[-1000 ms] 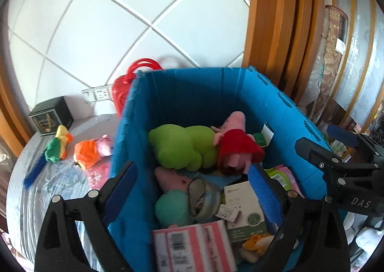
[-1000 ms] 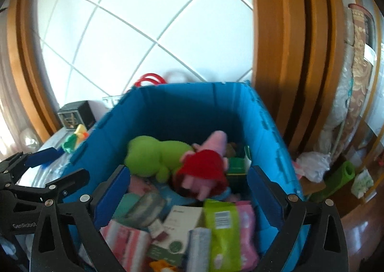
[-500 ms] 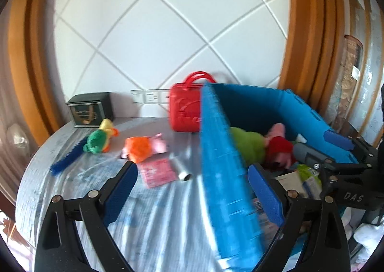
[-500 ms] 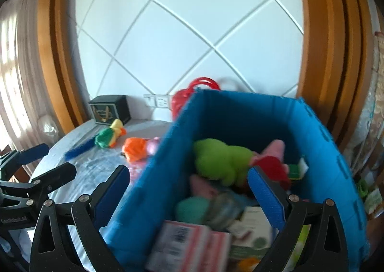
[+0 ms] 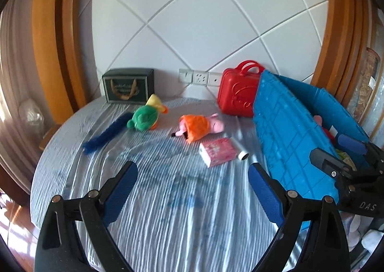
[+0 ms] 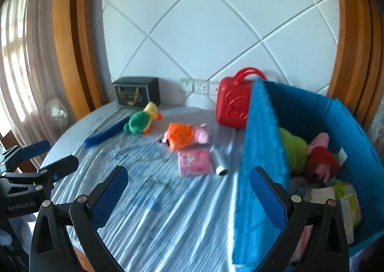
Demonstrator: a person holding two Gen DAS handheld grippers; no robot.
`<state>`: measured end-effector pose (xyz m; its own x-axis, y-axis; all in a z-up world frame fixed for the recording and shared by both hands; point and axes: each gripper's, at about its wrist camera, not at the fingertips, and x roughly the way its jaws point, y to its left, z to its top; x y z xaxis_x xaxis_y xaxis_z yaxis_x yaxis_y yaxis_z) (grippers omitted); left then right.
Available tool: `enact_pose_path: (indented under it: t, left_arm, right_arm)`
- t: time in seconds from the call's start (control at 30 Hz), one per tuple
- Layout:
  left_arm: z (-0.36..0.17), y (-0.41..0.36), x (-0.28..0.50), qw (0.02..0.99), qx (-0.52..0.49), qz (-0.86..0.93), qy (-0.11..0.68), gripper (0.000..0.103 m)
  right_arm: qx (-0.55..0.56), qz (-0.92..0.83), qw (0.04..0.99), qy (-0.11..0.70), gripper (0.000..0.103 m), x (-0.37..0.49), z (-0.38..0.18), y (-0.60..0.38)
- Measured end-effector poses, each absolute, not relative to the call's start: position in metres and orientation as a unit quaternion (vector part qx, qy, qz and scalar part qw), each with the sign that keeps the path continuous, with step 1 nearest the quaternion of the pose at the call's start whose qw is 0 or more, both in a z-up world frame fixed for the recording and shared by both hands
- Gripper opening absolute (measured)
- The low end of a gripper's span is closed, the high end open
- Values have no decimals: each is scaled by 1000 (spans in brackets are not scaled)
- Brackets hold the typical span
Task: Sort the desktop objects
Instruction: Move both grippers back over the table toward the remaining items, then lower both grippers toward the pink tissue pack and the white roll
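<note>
Grippers both hover over the round table draped in pale blue striped cloth [image 5: 168, 212], each with its blue-padded fingers spread wide and nothing between them: the left gripper [image 5: 192, 190] faces the open middle of the cloth, and the right gripper [image 6: 187, 190] straddles the near wall of the big blue folding plastic crate [image 6: 259, 152] at the table's right edge. Loose items wait toward the far half — a green and yellow plush duck [image 5: 145, 116] beside a dark blue fuzzy strip [image 5: 108, 134], an orange and pink plush pig [image 5: 199, 127], a flat pink packet [image 5: 218, 152], and a small white roll [image 5: 241, 149] lying just beside that packet, close to the crate wall. A red hard-shell case with a handle [image 5: 236, 92] and a dark gift box [image 5: 128, 86] stand at the far edge by the wall.

Risks from here, as I judge it: the roll could trundle off if a finger nudges it while going for the packet, and the right gripper's far finger could clip the crate wall on its way out. Soft plush may also slip from a shallow pinch.

Against a second ago — both cameras stared straight down into the crate at the green plush and red-dressed pig [image 6: 319, 159]; now they have swung left, and the tabletop fills both views.
</note>
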<state>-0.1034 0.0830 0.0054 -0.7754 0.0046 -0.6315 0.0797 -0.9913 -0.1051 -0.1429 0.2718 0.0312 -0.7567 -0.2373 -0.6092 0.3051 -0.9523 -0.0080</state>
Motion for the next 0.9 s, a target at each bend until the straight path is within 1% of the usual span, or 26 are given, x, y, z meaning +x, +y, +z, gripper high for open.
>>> enact_pose_path:
  t: [0.27, 0.47, 0.57, 0.67, 0.9]
  left_arm:
    - [-17, 51, -116, 40, 349, -933, 73, 94]
    - [-23, 55, -147, 70, 361, -928, 55, 94]
    - [-33, 60, -167, 78, 373, -923, 55, 94]
    - [-43, 62, -185, 85, 389, -916, 54, 94]
    - [-56, 58, -216, 78, 401, -911, 58, 94]
  right_arm:
    - [338, -927, 149, 68, 102, -166, 15, 245]
    - [349, -919, 175, 50, 103, -205, 0, 250]
    - [357, -915, 179, 57, 103, -223, -13, 256]
    - [370, -908, 191, 48, 103, -239, -24, 260]
    - [374, -904, 201, 52, 103, -257, -25, 260]
